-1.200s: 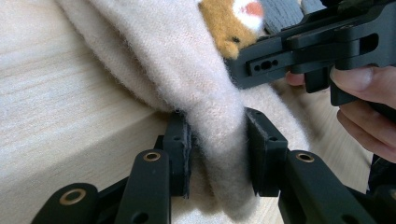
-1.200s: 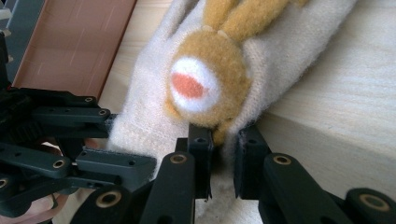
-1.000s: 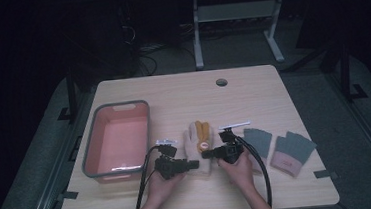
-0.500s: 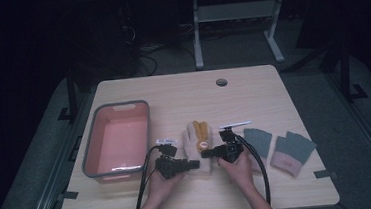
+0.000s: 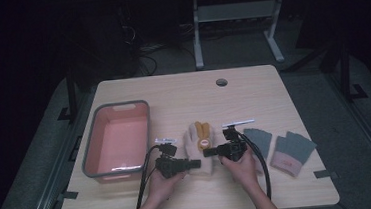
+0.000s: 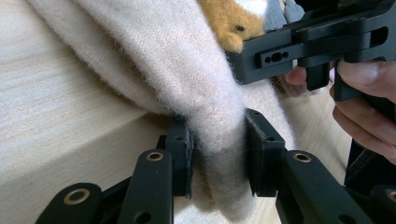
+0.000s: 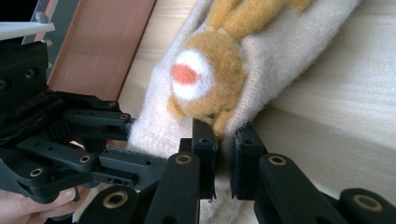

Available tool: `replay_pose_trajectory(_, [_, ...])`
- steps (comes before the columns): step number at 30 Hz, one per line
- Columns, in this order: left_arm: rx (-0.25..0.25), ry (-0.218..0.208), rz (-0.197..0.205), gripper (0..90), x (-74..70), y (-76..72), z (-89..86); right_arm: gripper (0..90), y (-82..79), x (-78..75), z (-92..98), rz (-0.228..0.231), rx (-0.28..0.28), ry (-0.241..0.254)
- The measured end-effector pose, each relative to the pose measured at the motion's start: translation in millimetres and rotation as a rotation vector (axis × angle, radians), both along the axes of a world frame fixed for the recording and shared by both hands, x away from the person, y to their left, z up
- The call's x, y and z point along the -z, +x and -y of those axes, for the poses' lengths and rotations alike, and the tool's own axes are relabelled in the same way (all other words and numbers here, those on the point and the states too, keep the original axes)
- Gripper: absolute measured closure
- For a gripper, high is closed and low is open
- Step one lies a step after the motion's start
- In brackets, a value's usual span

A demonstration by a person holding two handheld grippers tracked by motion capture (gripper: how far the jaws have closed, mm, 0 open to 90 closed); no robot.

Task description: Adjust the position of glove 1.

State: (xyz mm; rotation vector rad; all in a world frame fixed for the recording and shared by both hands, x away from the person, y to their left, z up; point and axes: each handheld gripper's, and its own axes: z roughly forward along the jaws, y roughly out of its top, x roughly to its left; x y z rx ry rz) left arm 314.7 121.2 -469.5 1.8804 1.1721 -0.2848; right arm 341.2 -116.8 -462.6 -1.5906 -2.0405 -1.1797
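Note:
A cream knitted glove with a tan animal figure on its back lies at the middle front of the wooden table. My left gripper comes from the left and is shut on a fold of the glove's cream edge. My right gripper comes from the right; its jaws have just been closing and now pinch the glove just below the tan figure. The two grippers face each other, close together.
A pink tub with a grey rim stands at the left, and its wall shows in the right gripper view. Two grey gloves lie at the right. A cable hole sits near the far edge.

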Motion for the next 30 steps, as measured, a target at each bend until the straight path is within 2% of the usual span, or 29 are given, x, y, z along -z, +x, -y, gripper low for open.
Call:
replay_pose_trajectory(9, [0.011, -0.006, 0.019, 66.5, -12.0, -0.1, -0.9, 82.5, -0.4, -8.8, 2.2, 0.023, -0.008, 0.013])
replay_pose_trajectory(19, [0.017, -0.035, 0.033, 66.5, -22.5, -1.0, -3.3, 82.6, -2.5, -19.6, 4.6, 0.038, -0.012, 0.034])
replay_pose_trajectory(26, [0.035, -0.048, 0.071, 66.5, -37.8, -0.2, -7.1, 82.6, -3.2, -36.2, 4.3, 0.067, -0.018, 0.045])
replay_pose_trajectory(30, [0.041, -0.052, 0.083, 66.5, -41.6, -0.2, -8.2, 82.6, -3.7, -42.4, 4.4, 0.077, -0.026, 0.042])
